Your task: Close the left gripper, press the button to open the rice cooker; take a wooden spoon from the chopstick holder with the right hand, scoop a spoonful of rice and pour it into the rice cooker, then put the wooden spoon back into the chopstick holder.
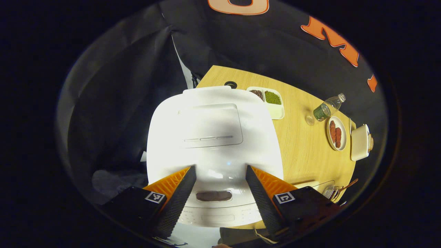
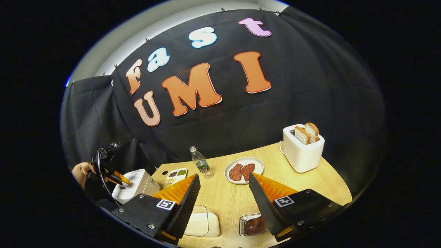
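The rice cooker (image 1: 213,137) has a smooth, glossy white plastic shell that glares under the light. The table (image 1: 303,144) is pale wood grain, matt. The bottle (image 2: 201,162) is clear plastic. The toaster (image 2: 303,151) looks matt white. The small tray (image 2: 253,224) by the near edge seems shiny metal, though it is partly hidden.

Dim booth, overhead light; glare blows out rice cooker (image 1: 213,137) lid; fisheye-warped edges.

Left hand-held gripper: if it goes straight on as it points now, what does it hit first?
Probably the white rounded rice cooker's closed lid, directly ahead between its open fingers; depth is unclear.
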The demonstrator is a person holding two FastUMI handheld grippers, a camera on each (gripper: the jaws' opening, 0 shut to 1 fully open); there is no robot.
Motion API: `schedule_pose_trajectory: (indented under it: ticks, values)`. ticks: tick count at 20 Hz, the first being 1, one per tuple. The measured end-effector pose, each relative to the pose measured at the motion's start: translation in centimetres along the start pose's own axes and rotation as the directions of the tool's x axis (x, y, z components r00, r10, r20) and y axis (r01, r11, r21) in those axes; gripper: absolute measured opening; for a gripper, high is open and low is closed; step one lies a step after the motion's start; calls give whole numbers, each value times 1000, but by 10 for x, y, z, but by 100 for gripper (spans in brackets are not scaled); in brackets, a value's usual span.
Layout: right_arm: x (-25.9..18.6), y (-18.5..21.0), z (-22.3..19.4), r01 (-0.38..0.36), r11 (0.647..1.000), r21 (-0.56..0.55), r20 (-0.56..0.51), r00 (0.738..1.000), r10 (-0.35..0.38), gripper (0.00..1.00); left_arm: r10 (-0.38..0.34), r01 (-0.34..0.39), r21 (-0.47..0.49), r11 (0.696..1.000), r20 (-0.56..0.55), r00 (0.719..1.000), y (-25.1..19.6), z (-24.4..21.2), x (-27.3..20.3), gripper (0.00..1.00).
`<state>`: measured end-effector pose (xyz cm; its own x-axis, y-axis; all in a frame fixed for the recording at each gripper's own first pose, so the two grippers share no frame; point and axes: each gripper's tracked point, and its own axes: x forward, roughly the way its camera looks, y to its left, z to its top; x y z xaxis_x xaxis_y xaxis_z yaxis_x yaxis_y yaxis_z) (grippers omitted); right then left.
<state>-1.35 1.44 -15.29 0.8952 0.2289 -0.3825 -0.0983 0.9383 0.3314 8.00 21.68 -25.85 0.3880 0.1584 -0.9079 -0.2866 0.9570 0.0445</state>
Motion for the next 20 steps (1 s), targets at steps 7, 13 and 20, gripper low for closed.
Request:
schedule_pose_trajectory:
  ticks: [7,13,20]
  values:
    - [3,38,52,31,985,-168,148,989,-6,88,-50,20,62,998,524,850,-25,42,-107,100]
    - [4,89,64,-13,964,-264,217,974,72,88,-96,17,109,994,785,612,-59,35,-194,100]
    - [2,113,54,-37,961,-273,223,970,101,88,-171,100,141,985,871,460,-100,4,-231,100]
